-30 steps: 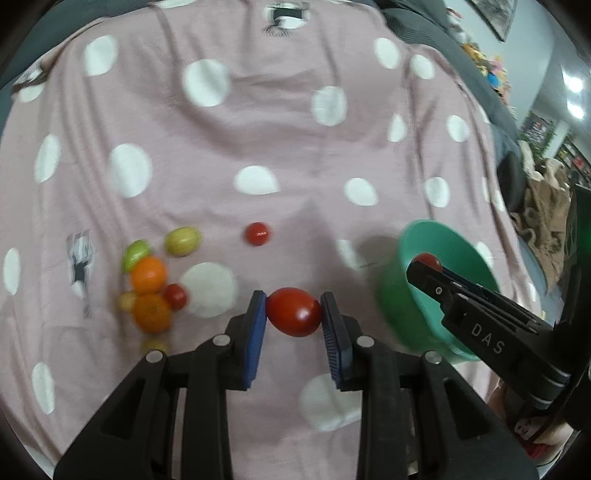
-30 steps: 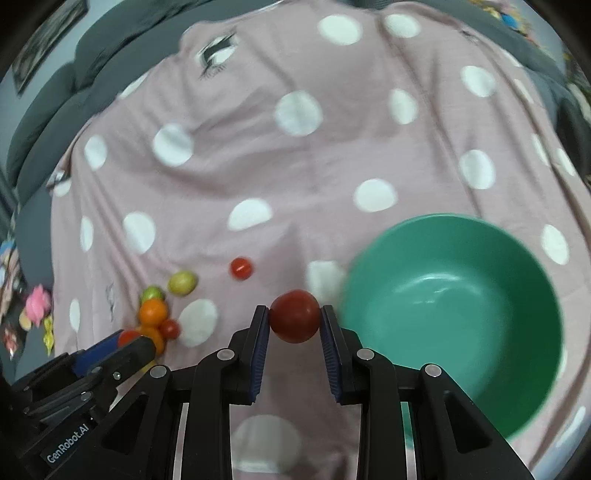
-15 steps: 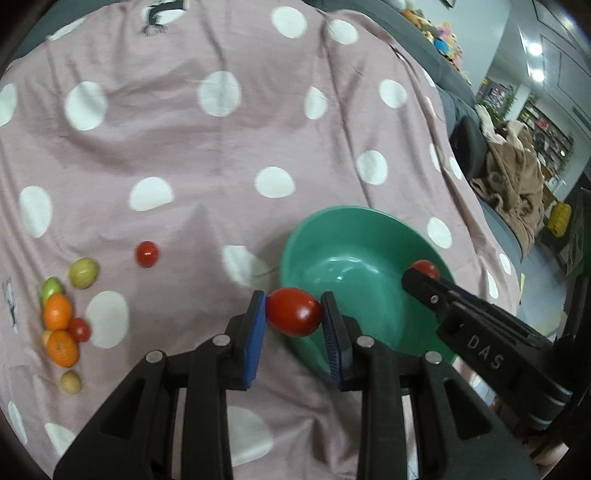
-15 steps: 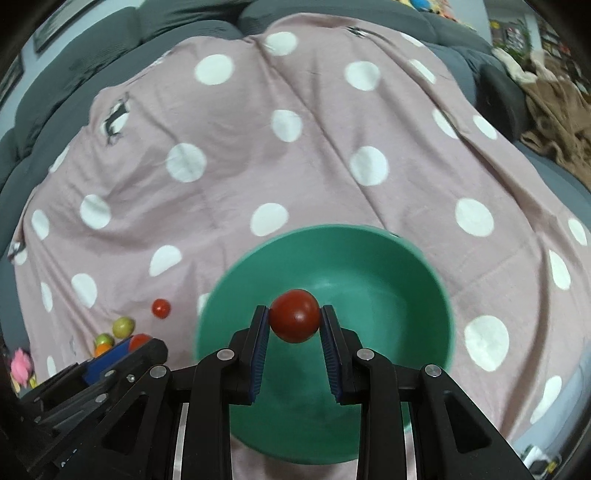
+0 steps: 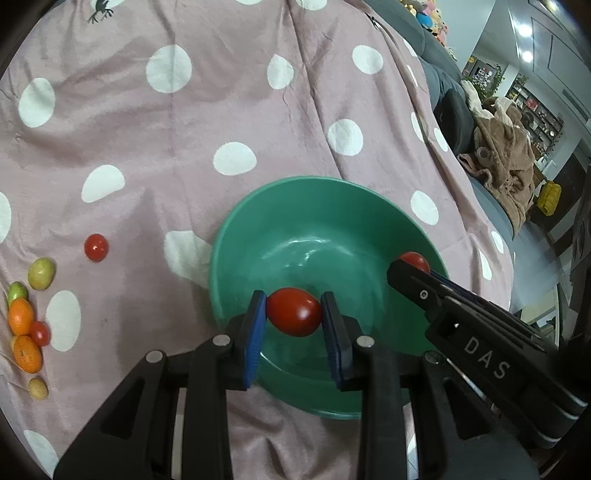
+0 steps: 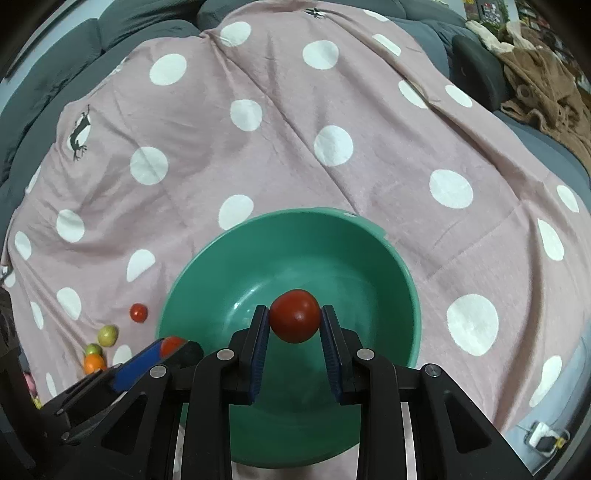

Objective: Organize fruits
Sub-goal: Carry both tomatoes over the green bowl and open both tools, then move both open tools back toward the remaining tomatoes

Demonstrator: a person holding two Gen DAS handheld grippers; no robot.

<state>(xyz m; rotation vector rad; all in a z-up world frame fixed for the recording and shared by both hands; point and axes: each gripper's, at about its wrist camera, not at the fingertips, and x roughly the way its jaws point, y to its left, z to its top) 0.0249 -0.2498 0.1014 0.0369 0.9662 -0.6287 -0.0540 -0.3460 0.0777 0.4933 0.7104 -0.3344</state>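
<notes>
A green bowl sits on the pink dotted cloth; it also shows in the right wrist view. My left gripper is shut on a red tomato above the bowl's near left side. My right gripper is shut on another red tomato above the bowl's middle; it shows in the left wrist view over the bowl's right rim. Left on the cloth lie a small tomato, a yellow-green fruit, two oranges and other small fruits.
The cloth covers a grey sofa. A brown blanket lies off to the right. A white object sits at the lower right on the floor side.
Both grippers have moved right with their tomatoes, from over the cloth to over the green bowl. The fruit pile now lies far to the left.
</notes>
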